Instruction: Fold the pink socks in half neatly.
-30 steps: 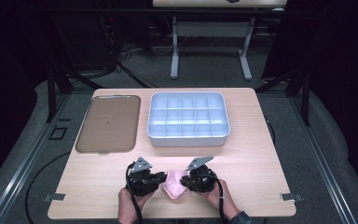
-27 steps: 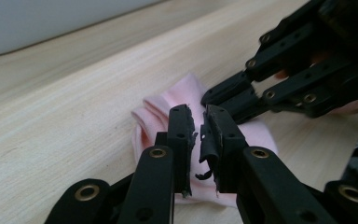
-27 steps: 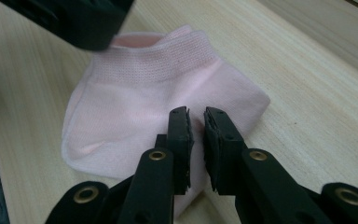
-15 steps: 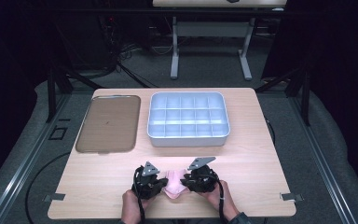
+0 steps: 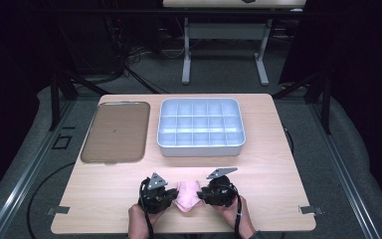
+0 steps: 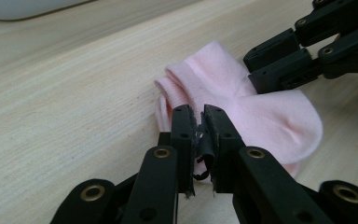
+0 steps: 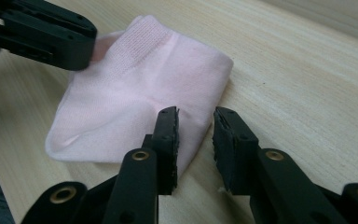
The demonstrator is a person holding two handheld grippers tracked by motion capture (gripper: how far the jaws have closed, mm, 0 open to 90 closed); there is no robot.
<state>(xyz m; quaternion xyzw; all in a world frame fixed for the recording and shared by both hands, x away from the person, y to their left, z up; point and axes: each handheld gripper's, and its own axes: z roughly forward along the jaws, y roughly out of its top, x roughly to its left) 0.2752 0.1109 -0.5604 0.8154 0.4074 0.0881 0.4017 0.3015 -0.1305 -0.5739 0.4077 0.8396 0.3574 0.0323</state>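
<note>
We see a folded pink sock (image 5: 187, 195) lying flat on the wooden table (image 5: 104, 199), near its front edge, directly between our two grippers. The left gripper (image 6: 199, 122) has its jaws drawn almost together, with only a thin slit between the pads; they sit at the sock's near edge, and some pink fabric shows just past the tips, but we cannot tell whether any cloth is actually pinched. The right gripper (image 7: 195, 123) has its jaws parted by a modest gap, nothing between them; one jaw lies over the sock's edge and the other is over bare wood just beside it.

From the left gripper, the sock stretches away toward the right gripper, its ribbed cuff end on the far side and its rounded end closer to us. In the high view its long axis seems to run roughly front to back on the table, though the bundle is compact and that is hard to judge.

Well beyond both grippers stand a white compartment tray (image 5: 201, 149) and, to its left, a flat brown tray (image 5: 114, 132).
</note>
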